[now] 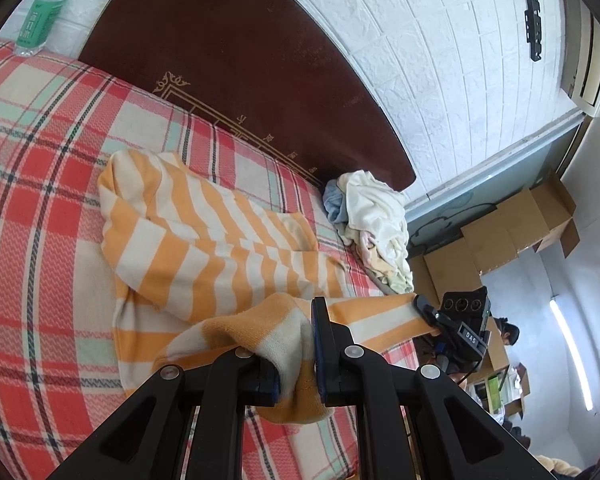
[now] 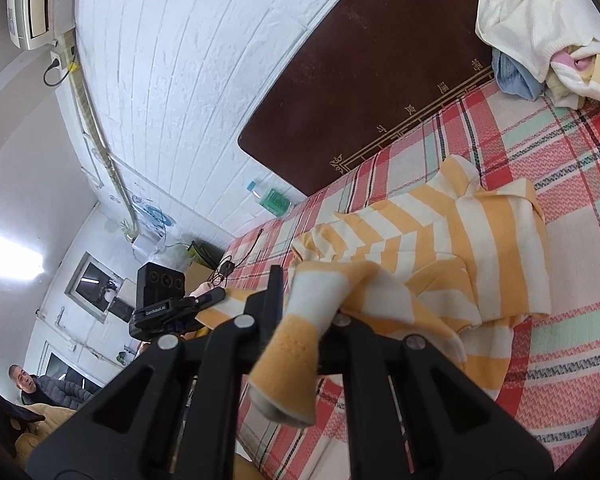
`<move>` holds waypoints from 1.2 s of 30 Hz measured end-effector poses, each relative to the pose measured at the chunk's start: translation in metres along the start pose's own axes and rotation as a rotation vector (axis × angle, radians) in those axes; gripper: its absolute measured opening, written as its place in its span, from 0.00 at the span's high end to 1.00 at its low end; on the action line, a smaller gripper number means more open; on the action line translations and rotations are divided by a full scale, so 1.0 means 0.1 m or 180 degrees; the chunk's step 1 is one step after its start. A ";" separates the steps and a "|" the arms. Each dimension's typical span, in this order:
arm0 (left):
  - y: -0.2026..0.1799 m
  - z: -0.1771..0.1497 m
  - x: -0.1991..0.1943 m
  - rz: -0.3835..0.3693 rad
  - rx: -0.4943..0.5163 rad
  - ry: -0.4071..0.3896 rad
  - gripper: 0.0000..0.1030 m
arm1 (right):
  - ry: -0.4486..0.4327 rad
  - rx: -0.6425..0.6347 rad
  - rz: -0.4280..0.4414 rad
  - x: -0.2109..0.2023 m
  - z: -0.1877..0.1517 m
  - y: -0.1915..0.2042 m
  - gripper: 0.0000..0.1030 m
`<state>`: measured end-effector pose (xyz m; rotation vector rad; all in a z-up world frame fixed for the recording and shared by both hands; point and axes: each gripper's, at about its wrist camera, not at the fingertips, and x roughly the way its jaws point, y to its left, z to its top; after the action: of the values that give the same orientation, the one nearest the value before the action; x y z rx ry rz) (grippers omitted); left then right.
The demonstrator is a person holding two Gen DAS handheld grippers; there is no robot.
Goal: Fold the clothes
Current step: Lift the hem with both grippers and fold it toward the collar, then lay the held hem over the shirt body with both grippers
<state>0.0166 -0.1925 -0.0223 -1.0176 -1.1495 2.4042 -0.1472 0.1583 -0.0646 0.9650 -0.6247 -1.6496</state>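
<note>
Currently your left gripper (image 1: 296, 364) and right gripper (image 2: 308, 320) are each clamped on a hem corner of the striped shirt (image 1: 204, 232), lifting that edge; the rest lies crumpled on the plaid bed (image 1: 40, 160), near the clothes pile (image 1: 372, 224).

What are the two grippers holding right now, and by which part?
Both hold the orange-and-white striped garment by its near edge: the left gripper and the right gripper each pinch a bunched corner.
</note>
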 end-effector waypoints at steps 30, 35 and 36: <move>-0.08 0.32 0.51 0.0836 0.0506 -0.0069 0.90 | 0.0057 0.0229 -0.0193 0.38 0.25 -0.45 0.91; -0.07 0.34 0.54 0.0863 0.0522 -0.0081 0.90 | 0.0057 0.0265 -0.0233 0.42 0.27 -0.51 0.91; -0.07 0.35 0.54 0.0865 0.0520 -0.0083 0.90 | 0.0055 0.0270 -0.0240 0.42 0.27 -0.52 0.91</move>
<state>-0.0467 -0.1791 -0.0278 -1.1553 -0.8511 2.6752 -0.2013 0.1312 -0.1033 1.0746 -0.6582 -1.6905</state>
